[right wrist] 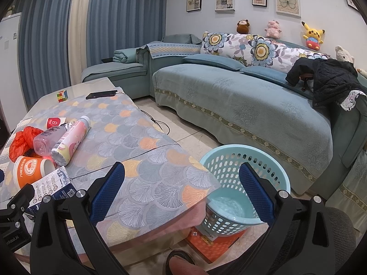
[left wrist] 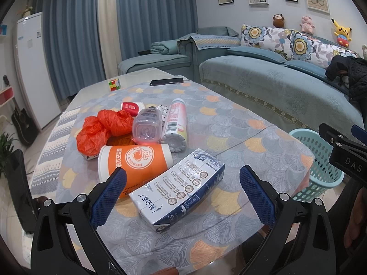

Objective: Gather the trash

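Observation:
Trash lies on the table (left wrist: 229, 123): a blue-and-white carton (left wrist: 181, 190), an orange paper cup (left wrist: 135, 162) on its side, a crumpled orange plastic bag (left wrist: 103, 128), a clear bottle (left wrist: 146, 126), a pink-and-white bottle (left wrist: 175, 123) and a small red-and-white cup (left wrist: 130, 107). My left gripper (left wrist: 183, 194) is open, its jaws either side of the carton, just above it. My right gripper (right wrist: 181, 190) is open and empty, over the table corner beside the light-blue basket (right wrist: 243, 183). The basket looks empty. The pile also shows in the right wrist view, with the carton (right wrist: 52, 185) at the left.
A Rubik's cube (left wrist: 114, 84) and a black phone (left wrist: 166, 81) lie at the table's far end. A blue sofa (right wrist: 240, 105) with a dark jacket (right wrist: 325, 80) stands to the right. The basket sits on an orange box (right wrist: 213, 243) on the floor. A white appliance (left wrist: 34, 68) stands at the left.

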The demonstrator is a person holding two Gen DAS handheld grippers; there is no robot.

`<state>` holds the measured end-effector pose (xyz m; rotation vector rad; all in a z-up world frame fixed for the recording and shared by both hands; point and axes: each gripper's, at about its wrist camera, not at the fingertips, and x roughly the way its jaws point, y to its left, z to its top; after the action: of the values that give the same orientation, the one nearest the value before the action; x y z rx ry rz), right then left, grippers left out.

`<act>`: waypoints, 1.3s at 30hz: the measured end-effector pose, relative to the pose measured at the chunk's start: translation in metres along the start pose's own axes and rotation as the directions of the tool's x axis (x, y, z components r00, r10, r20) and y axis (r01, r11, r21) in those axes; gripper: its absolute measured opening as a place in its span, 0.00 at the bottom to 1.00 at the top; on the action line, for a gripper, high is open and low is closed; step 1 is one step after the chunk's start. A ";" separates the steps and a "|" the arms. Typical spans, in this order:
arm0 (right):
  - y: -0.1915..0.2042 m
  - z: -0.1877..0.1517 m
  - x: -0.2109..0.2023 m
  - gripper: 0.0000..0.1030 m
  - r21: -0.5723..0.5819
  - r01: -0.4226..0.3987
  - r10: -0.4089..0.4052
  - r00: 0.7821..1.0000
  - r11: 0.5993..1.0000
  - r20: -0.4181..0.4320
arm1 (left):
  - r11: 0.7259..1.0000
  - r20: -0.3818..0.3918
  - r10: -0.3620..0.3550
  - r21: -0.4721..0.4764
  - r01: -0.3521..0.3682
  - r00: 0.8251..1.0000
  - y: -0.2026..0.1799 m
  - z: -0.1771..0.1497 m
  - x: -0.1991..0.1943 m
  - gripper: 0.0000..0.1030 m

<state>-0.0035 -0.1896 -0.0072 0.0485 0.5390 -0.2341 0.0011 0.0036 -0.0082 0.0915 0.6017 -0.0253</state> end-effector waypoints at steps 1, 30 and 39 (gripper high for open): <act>0.000 0.000 0.000 0.92 0.001 0.000 0.000 1.000 1.000 -0.001 | 1.000 0.000 0.000 0.000 0.000 1.000 0.000 -0.001 0.001 0.93; 0.002 -0.001 0.001 0.92 -0.001 -0.004 0.004 1.000 1.000 -0.004 | 1.000 -0.003 0.000 0.001 0.000 1.000 0.000 -0.001 0.002 0.93; 0.003 -0.001 0.002 0.92 -0.002 -0.004 0.004 1.000 1.000 -0.005 | 1.000 -0.003 0.000 0.001 0.000 1.000 0.000 -0.001 0.002 0.93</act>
<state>-0.0019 -0.1871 -0.0092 0.0484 0.5443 -0.2292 0.0020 0.0034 -0.0102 0.0927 0.6050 -0.0251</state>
